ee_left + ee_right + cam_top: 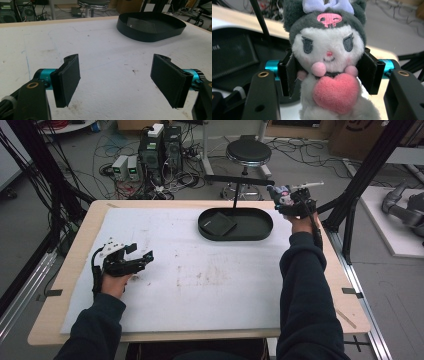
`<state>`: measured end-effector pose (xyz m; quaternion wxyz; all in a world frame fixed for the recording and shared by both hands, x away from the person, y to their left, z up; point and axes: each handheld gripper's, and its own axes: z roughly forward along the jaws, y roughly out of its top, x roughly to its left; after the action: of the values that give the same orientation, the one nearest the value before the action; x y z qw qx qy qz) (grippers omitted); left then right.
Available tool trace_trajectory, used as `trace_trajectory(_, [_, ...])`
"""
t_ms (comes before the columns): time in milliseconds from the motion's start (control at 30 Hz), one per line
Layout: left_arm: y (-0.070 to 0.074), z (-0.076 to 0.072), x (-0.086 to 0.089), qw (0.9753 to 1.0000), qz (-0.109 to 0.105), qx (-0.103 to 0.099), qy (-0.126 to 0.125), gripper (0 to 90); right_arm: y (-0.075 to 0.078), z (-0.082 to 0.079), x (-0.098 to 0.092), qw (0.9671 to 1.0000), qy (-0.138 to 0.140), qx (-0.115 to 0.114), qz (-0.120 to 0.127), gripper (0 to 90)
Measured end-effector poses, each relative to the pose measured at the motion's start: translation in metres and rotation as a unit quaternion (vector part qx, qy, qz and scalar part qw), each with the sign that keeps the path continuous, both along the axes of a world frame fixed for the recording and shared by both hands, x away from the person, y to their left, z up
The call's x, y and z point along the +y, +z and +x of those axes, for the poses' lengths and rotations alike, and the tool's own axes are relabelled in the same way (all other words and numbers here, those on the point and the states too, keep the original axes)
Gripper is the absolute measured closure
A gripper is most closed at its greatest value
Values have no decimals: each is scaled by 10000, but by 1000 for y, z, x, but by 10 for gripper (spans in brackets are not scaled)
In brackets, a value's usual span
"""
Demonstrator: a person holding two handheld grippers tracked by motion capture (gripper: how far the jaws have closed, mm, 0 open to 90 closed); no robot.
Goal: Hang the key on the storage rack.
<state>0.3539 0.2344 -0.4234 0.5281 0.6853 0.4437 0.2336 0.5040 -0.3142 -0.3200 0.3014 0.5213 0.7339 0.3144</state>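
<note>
Nearest to me, my left gripper (131, 259) rests near the left edge of the table (75, 270), on the white mat (210, 285). Its jaws stand wide apart with nothing between them, and the left gripper view looks across bare, stained mat toward the dark oval tray (150, 35).

Farther out, my right gripper (295, 202) is up at the far right corner of the table, just beyond the right end of the tray (235, 234). It holds the plush toy (328, 65): the two black pads (289, 75) press on either side of its body just below the head, at about the level of its arms, and the toy faces the camera upright, hugging a pink heart (335, 93). In the high view the toy (281, 195) sticks out to the left of the gripper, above the table's far edge and not yet over the tray.

I judge the step in hand to be carrying the toy to the tray and setting it in. To do that well I would keep the squeeze steady, since soft stuffing gives and can slip, swing the hand left and toward me until the toy hangs over the bare right half of the tray floor, clear of the flat dark square (220, 224) lying in its left half, then lower before letting go. The thin black rod (235, 200) rising behind the tray is worth avoiding.
</note>
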Motion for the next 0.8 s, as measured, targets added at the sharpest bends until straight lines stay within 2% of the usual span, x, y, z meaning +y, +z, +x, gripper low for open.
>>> trace_trajectory(33, [0, 0, 0, 10000, -12, -5, 12, 237, -8, 2, 3, 9998, 66, 179, 34, 404])
trace_trajectory(100, [0, 0, 0, 10000, -10, 3, 9, 237, -10, 3, 7, 9997, 88, 211, -42, 404])
trace_trajectory(133, [0, 0, 0, 10000, -2, 5, 10, 237, -15, 7, 16, 9993, 143, 279, -193, 403])
trace_trajectory(200, [0, 0, 0, 10000, -4, 6, 7, 237, -16, 8, 20, 9992, 166, 264, -233, 401])
trace_trajectory(233, [-1, 1, 0, 10000, -15, 5, -3, 237, -19, 10, 28, 9991, 164, 221, -317, 395])
trace_trajectory(333, [-1, 1, 0, 10000, -12, 13, -3, 237, -21, 12, 32, 9994, 177, 175, -253, 382])
trace_trajectory(400, [-1, 0, 0, 10000, -10, 9, -7, 237, -22, 12, 36, 9996, 194, 44, -212, 325])
trace_trajectory(467, [-1, 0, 1, 10000, -10, 17, 3, 237, -22, 12, 36, 9996, 206, 31, -186, 303])
trace_trajectory(500, [-1, 0, 1, 10000, -11, 17, 6, 237, -21, 11, 37, 9994, 273, 13, -231, 255])
trace_trajectory(567, [-1, 0, 1, 10000, -15, 16, 3, 237, -18, 7, 36, 9992, 343, -60, -174, 238])
trace_trajectory(700, [0, -1, 1, 10000, -20, -6, -31, 237, -4, -4, 28, 9975, 663, -255, -21, 237])
trace_trajectory(767, [0, -1, 1, 10000, -21, -25, -33, 237, 0, -7, 26, 9971, 713, -268, 2, 237])
trace_trajectory(800, [1, -1, 1, 10000, -22, -19, -50, 237, 7, -16, 21, 9951, 954, -248, 115, 237])
